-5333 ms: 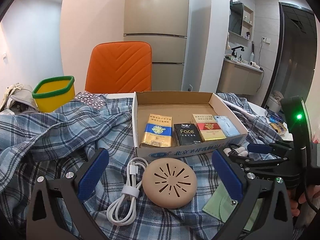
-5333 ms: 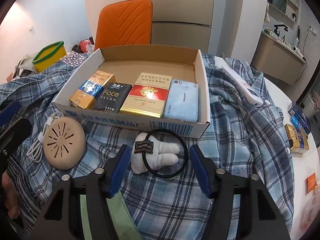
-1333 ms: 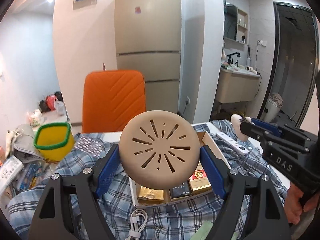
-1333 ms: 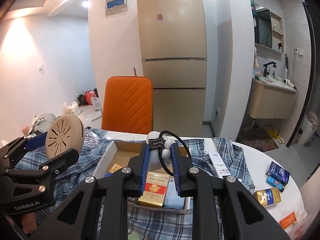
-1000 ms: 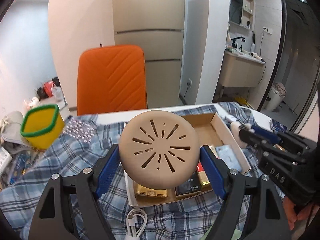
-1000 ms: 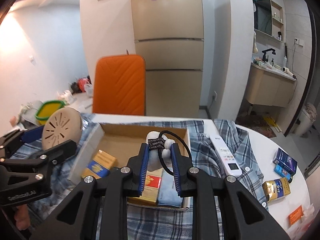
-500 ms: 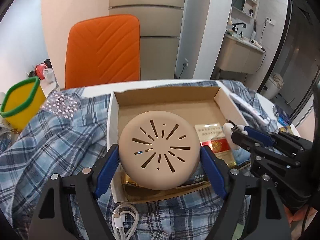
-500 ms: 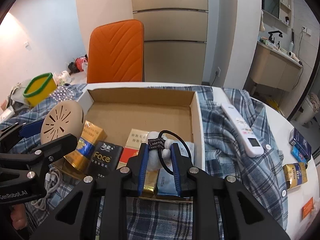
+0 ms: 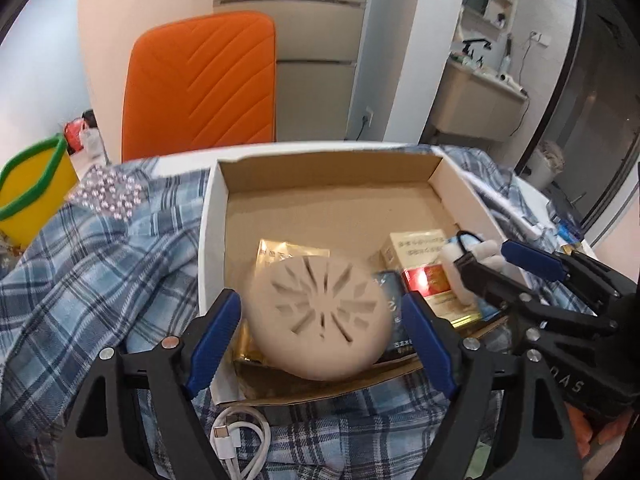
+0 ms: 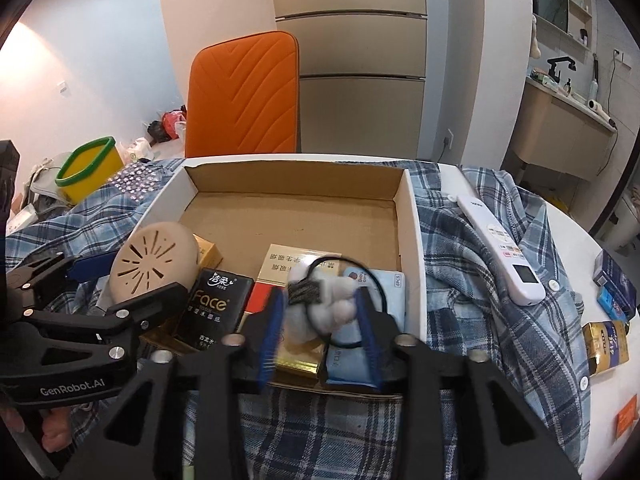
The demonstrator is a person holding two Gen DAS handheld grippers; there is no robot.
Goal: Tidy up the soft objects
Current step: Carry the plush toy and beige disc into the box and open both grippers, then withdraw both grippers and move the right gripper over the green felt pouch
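Observation:
A beige round soft disc (image 9: 320, 316) with slots, blurred and tilted, hangs loose between the pads of my left gripper (image 9: 320, 300), which is open, with a small gap at each side. It is over the front left of the cardboard box (image 9: 212, 240), above the gold pack. My right gripper (image 10: 319, 298) has its jaws opening. A white plush tooth toy (image 10: 320, 308) with a black hair tie sits blurred between its pads, clear of both. It is over the red-gold and light blue packs (image 10: 384, 284). A black tissue pack (image 10: 216, 308) lies between them.
The box rests on a blue plaid shirt (image 10: 480, 280). A white remote (image 10: 500, 248) lies right of it, with small boxes (image 10: 604, 344) at the table's right edge. A white cable (image 9: 240, 436) lies before the box. A yellow bin (image 10: 86, 168) and an orange chair (image 10: 244, 92) stand behind.
Both grippers have come down over the box. The right jaws have parted from the plush toy. The disc has tipped and come loose between the left pads.

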